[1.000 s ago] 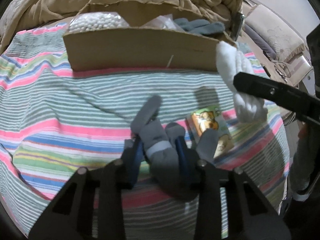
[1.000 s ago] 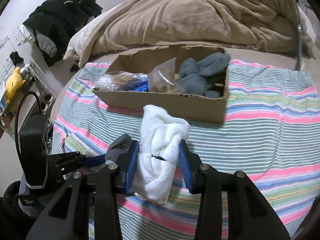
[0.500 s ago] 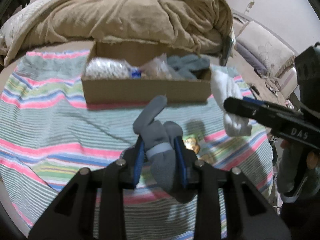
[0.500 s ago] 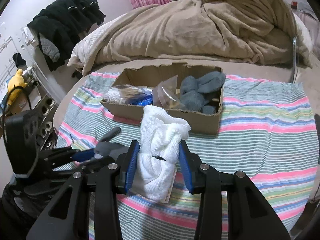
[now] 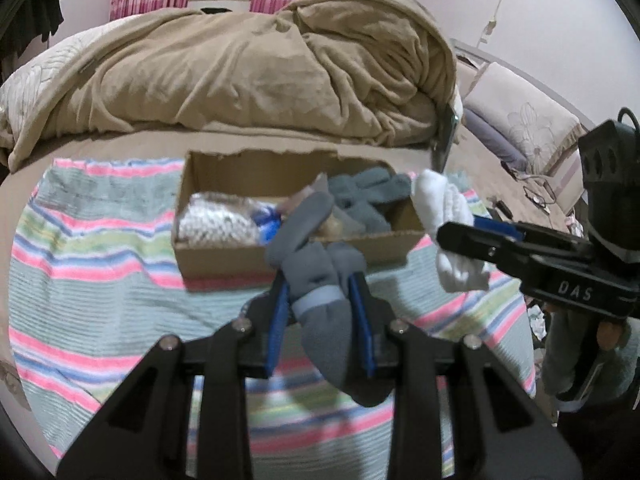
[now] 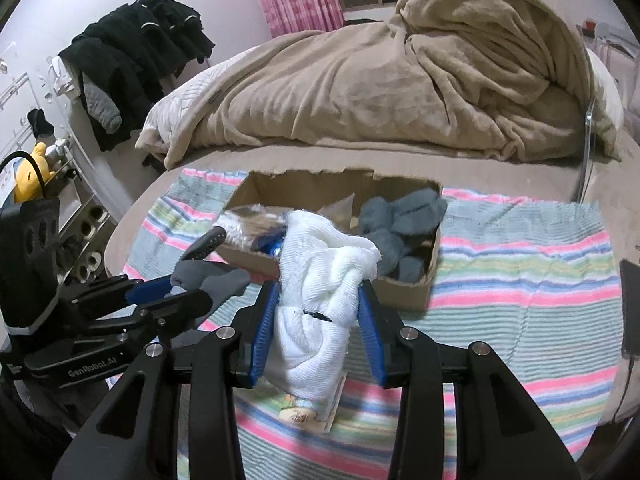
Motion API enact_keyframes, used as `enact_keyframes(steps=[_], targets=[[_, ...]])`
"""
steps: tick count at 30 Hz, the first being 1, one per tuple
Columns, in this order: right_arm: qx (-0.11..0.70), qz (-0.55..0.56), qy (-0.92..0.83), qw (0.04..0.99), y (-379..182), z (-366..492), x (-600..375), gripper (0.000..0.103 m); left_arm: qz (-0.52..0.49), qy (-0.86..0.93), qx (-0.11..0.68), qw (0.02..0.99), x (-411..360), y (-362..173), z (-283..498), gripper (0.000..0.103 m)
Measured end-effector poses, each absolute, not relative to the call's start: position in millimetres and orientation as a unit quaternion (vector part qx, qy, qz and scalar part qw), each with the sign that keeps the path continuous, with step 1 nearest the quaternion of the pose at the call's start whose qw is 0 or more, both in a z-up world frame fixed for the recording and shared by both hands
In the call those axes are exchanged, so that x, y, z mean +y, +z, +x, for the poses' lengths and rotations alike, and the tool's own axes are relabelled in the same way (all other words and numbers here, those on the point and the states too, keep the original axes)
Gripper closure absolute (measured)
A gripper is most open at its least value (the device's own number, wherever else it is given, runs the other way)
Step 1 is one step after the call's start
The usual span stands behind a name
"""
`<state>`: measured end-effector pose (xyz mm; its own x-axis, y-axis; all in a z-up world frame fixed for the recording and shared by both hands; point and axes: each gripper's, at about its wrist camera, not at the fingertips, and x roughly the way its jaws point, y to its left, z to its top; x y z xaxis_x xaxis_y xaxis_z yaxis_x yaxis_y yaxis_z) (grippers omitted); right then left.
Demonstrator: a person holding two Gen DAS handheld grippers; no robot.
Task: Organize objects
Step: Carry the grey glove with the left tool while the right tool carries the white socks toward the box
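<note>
My left gripper (image 5: 319, 298) is shut on a grey sock bundle (image 5: 316, 276) and holds it above the striped cloth (image 5: 100, 280), in front of the cardboard box (image 5: 224, 258). My right gripper (image 6: 319, 305) is shut on a white sock bundle (image 6: 320, 280), also held in the air before the box (image 6: 404, 290). The box holds grey socks (image 6: 400, 224), a bag of white beads (image 5: 218, 226) and a clear bag. In the left wrist view the right gripper (image 5: 460, 236) with the white bundle (image 5: 448, 216) is at the box's right end.
A small picture card (image 6: 308, 410) lies on the cloth under the white bundle. A rumpled tan blanket (image 5: 240, 68) fills the bed behind the box. A dark flat object (image 6: 630, 312) lies at the cloth's right edge. Black clothes (image 6: 136, 60) hang at the left.
Both grippers have risen and drawn back with their sock bundles. The box now looks farther and its inside shows. The card has dropped out of the left wrist view.
</note>
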<state>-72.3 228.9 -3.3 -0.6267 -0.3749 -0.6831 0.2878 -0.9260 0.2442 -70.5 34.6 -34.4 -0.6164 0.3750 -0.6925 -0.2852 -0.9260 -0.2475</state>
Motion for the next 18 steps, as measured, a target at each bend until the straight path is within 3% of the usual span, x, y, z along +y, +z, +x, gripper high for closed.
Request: enact_keyframes(steps=[18], targets=[[-0.049, 0.386, -0.907, 0.162, -7.7, -116.3, 244.7, 0.061, -0.369, 0.912, -0.058, 0.171, 26.0, -23.6, -120.2, 0.072]])
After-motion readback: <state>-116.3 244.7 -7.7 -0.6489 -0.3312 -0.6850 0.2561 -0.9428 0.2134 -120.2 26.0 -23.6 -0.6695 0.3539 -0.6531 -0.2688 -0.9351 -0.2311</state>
